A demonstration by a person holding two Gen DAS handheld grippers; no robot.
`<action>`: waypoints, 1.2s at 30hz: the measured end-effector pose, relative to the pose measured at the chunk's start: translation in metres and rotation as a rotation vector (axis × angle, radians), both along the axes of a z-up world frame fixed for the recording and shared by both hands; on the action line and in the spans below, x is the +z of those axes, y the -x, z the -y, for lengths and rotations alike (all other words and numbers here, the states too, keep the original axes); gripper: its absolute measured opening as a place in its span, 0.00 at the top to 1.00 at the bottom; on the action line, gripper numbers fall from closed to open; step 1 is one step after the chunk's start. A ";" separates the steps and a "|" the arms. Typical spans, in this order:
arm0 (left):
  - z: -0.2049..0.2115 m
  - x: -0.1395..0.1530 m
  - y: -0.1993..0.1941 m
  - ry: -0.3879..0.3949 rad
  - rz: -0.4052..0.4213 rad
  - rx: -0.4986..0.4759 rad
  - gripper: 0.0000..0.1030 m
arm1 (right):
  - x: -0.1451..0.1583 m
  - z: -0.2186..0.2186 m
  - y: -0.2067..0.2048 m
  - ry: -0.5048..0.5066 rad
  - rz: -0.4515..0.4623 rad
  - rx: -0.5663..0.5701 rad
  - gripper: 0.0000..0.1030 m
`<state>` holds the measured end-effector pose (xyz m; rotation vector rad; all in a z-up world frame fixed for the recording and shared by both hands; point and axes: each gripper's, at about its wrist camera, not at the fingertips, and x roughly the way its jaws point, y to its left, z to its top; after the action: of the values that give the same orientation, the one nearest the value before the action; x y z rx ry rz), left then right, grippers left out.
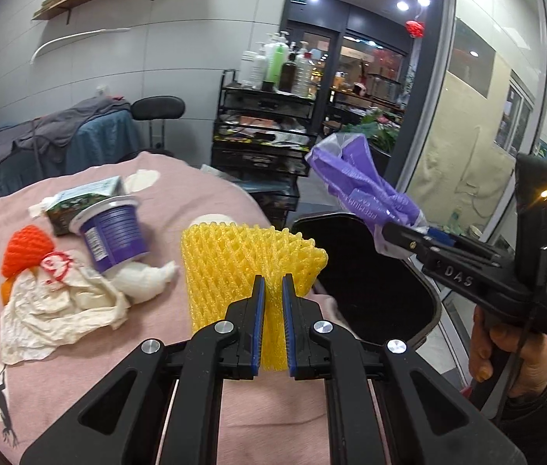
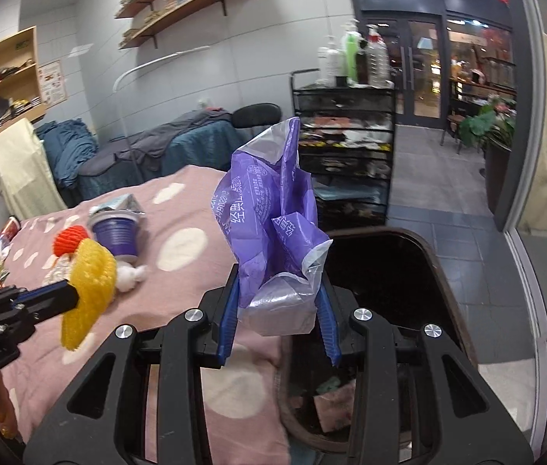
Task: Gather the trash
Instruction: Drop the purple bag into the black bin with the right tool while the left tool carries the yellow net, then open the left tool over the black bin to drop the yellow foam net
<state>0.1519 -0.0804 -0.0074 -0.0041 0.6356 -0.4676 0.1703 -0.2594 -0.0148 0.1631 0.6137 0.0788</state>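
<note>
A pink blanket with white spots [image 1: 180, 193] covers the bed in a grey-walled room with wooden shelves. The left gripper [image 1: 273, 306] has its jaws pinched narrow on a yellow foam fruit net [image 1: 242, 255], raised just beside a black oval trash bin [image 1: 374, 271], while the right gripper [image 2: 277, 310] clamps a crumpled purple plastic bag [image 2: 269, 213] above that bin's rim. Farther out on the blanket lie a tipped purple yogurt cup [image 1: 114, 232], a green carton [image 1: 79, 201], an orange foam net [image 1: 25, 248], crumpled white paper [image 1: 56, 306] and a white tissue wad [image 1: 145, 279].
</note>
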 end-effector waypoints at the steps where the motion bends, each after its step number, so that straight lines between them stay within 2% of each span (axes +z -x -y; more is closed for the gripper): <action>1: 0.006 0.000 -0.001 -0.002 0.000 -0.013 0.91 | -0.004 0.005 0.001 0.001 -0.009 -0.016 0.64; 7: 0.040 -0.001 -0.003 -0.009 -0.003 -0.084 0.91 | -0.043 0.041 0.003 -0.016 -0.115 -0.122 0.62; 8: 0.047 -0.002 -0.004 -0.012 -0.004 -0.094 0.91 | -0.050 0.046 0.004 -0.024 -0.129 -0.140 0.55; 9: 0.052 -0.002 -0.005 -0.014 -0.006 -0.102 0.91 | -0.057 0.052 0.004 -0.029 -0.142 -0.161 0.40; 11: 0.063 -0.003 -0.006 -0.024 -0.006 -0.121 0.91 | -0.066 0.061 0.008 -0.045 -0.147 -0.196 0.32; 16: 0.085 -0.007 -0.008 -0.045 -0.010 -0.155 0.91 | -0.074 0.075 0.016 -0.071 -0.153 -0.226 0.32; 18: 0.092 -0.008 -0.009 -0.047 -0.017 -0.166 0.91 | -0.073 0.077 0.017 -0.072 -0.139 -0.243 0.29; 36: 0.157 -0.040 -0.037 -0.105 -0.136 -0.252 0.91 | -0.064 0.120 0.048 -0.119 -0.074 -0.465 0.21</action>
<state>0.1893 -0.2371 -0.0470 0.1459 0.7979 -0.6806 0.1223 -0.3799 -0.0791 0.4211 0.6322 -0.3418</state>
